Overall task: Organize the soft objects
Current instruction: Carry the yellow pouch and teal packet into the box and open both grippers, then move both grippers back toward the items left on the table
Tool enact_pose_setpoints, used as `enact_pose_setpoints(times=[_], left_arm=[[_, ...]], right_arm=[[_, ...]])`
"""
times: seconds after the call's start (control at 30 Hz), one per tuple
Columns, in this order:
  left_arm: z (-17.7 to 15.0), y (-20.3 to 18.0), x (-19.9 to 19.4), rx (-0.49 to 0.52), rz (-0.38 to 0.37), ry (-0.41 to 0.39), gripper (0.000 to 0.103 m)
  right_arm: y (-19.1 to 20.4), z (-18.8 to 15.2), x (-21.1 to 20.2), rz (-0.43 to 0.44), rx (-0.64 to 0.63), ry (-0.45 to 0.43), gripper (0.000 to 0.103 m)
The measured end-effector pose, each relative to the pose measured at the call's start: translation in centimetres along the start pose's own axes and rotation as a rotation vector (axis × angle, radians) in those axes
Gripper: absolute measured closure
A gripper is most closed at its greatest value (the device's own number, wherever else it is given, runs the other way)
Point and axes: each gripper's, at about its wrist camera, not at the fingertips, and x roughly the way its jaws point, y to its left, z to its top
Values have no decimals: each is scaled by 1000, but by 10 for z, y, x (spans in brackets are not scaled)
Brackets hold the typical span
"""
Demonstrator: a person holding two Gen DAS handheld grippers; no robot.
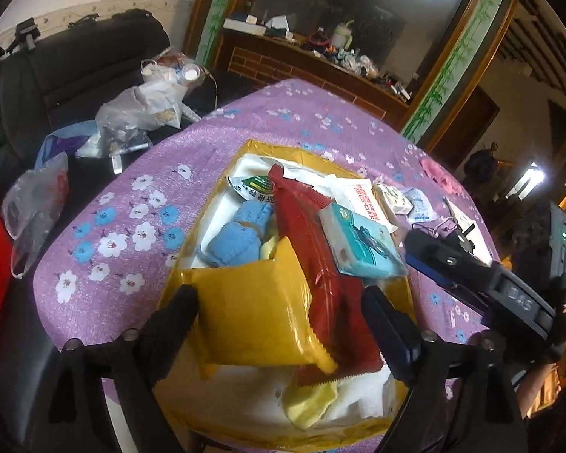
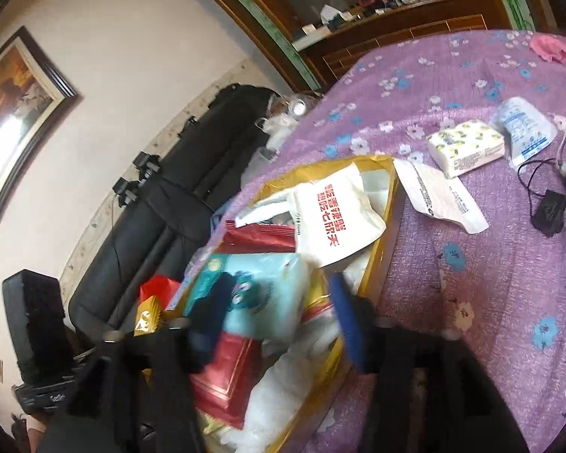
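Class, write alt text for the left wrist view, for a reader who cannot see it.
A yellow-rimmed box on a purple flowered tablecloth holds soft goods: a yellow plastic packet, a long red wrapper, a pale blue tissue pack and blue knitted socks. The open left tongs flank the yellow packet without gripping it.

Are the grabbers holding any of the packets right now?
No. The left gripper is open around the yellow plastic packet; the right gripper is open over the light blue tissue pack.
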Motion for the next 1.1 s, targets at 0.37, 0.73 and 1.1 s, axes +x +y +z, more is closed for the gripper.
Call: enact_pose_setpoints(times=[0.37,0.73,1.1], left_arm=[[-10,-47,-41,83,50,-182,5],[-22,-117,-42,183,-36,-66,5],[14,-182,11,284,-50,45,6]], right_arm=[[-17,-14,-74,48,13,-99,30],[-69,-30,-119,104,102,-131,26],[-124,-13,-134,77,155,-152,26]])
